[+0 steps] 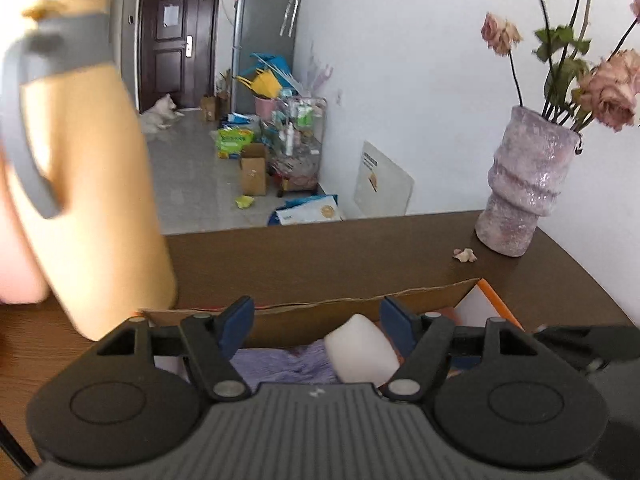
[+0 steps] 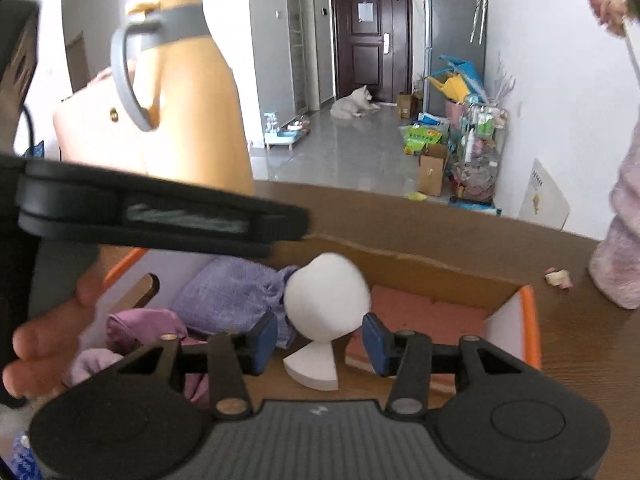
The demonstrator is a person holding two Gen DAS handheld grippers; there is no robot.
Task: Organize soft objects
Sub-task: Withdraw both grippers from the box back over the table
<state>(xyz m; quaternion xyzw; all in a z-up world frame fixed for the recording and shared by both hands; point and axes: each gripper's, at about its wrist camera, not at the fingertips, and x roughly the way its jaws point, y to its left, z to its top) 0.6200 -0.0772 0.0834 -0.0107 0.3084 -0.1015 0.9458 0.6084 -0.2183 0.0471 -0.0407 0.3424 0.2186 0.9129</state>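
A shallow cardboard box with white inner walls and an orange rim (image 2: 530,320) sits on the dark brown wooden table (image 1: 400,248), and both grippers hang over its near side. The right gripper (image 2: 320,344) has its blue-padded fingers (image 2: 262,342) spread moderately, and the white foam piece with a rounded top (image 2: 326,300) sits just beyond and between them, its flat wedge-shaped base lower and nearer; neither pad presses on it. The left gripper (image 1: 316,326) stands wide, the same white foam showing nearer its right finger (image 1: 396,322), without contact. In the box, a lilac fuzzy cloth (image 2: 236,296) lies left of the foam, a crumpled pink cloth (image 2: 148,328) nearer and further left, and a flat salmon-pink sponge sheet (image 2: 420,308) to the right. A tall yellow jug with a grey handle (image 2: 192,92) stands far left, a pink textured vase of dried roses (image 1: 524,184) far right.
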